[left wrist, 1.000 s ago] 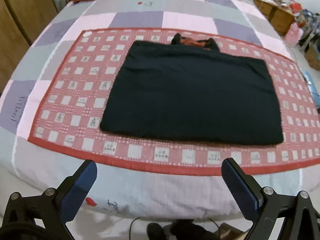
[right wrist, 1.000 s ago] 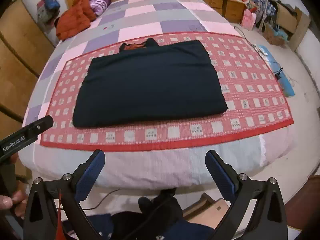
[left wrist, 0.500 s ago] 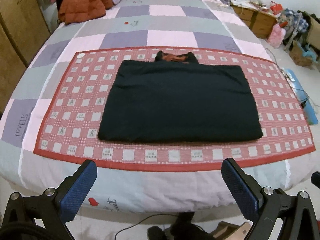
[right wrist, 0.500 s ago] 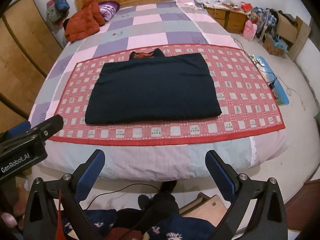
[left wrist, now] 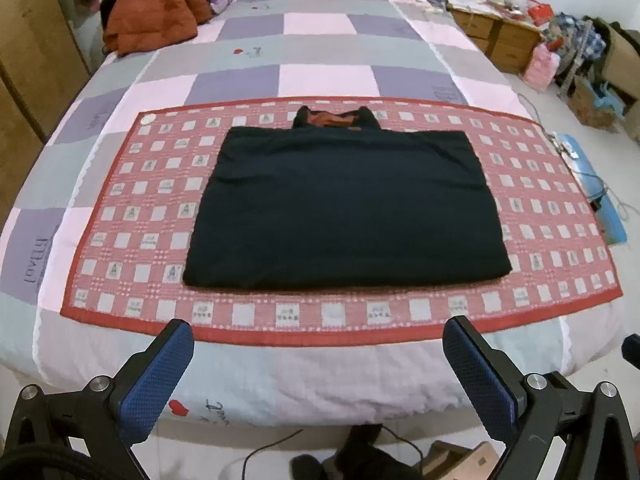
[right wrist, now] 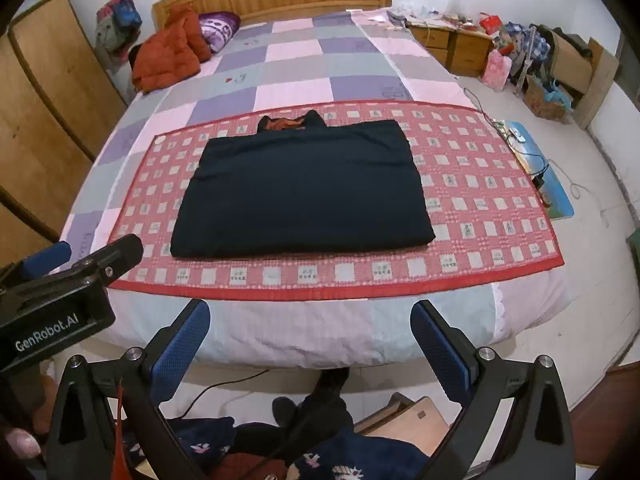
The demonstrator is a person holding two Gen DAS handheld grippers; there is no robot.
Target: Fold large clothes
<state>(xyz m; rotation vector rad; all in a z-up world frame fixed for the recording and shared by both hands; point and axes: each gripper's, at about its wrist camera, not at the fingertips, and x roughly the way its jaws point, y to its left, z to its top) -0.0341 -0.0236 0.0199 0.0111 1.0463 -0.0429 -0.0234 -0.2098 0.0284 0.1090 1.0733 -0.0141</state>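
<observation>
Dark garment lay folded, apparently a rectangle, on red mat; left gripper and right gripper spread, empty.

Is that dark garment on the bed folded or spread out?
Folded: the dark garment lies as a neat rectangle on the red mat, no sleeves showing.

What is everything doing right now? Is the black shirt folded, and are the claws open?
Black garment: folded into a rectangle, lying flat on the mat.
Red checked mat: spread flat on the bed.
Left gripper: open, holding nothing.
Right gripper: open, holding nothing.
Orange jacket: crumpled by the pillow.
</observation>
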